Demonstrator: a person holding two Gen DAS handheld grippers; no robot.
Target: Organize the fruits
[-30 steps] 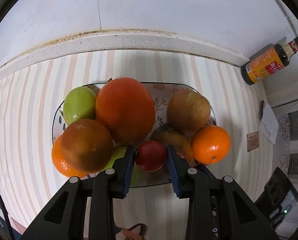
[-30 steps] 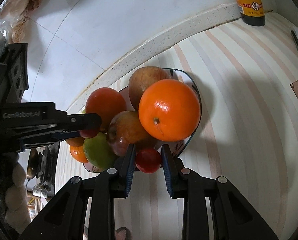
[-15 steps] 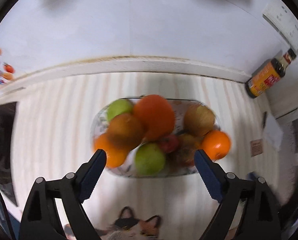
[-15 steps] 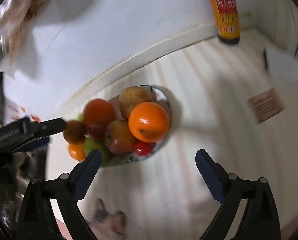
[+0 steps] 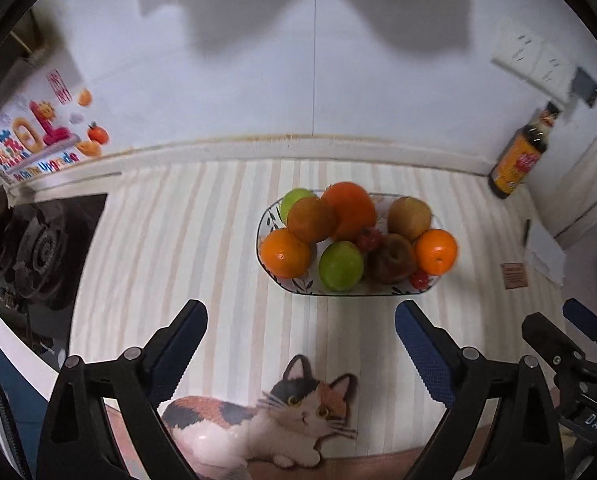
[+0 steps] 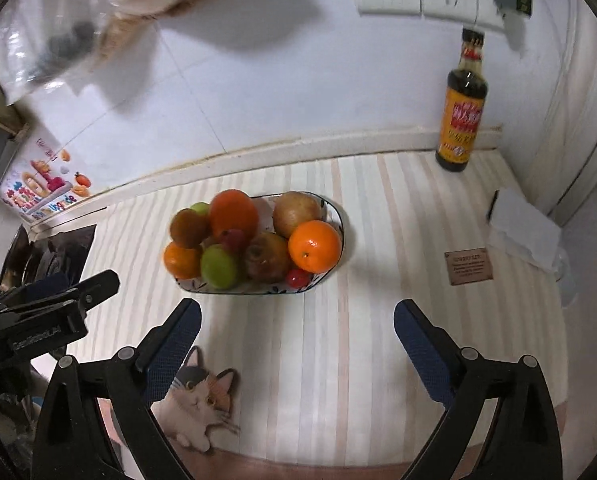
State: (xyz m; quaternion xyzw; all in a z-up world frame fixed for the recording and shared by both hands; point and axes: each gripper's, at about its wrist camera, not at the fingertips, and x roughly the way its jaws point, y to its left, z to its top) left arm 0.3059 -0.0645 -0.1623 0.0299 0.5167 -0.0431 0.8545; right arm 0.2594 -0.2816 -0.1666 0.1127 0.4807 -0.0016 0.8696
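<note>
A plate point(image 5: 267, 227) piled with fruit sits mid-counter on a striped mat point(image 5: 186, 240), close to the back wall. On the plate, two oranges point(image 5: 285, 253) point(image 5: 436, 251) lie at opposite ends near the front rim, an apple point(image 5: 341, 265) between them, with a small tomato point(image 5: 419, 279) at the front right edge. A sauce bottle point(image 6: 461, 114) stands upright in the far right corner. A stove burner point(image 5: 38, 252) lies to the left, beyond the mat. A cat picture point(image 5: 266, 416) occupies the mat's near edge, before the plate.
</note>
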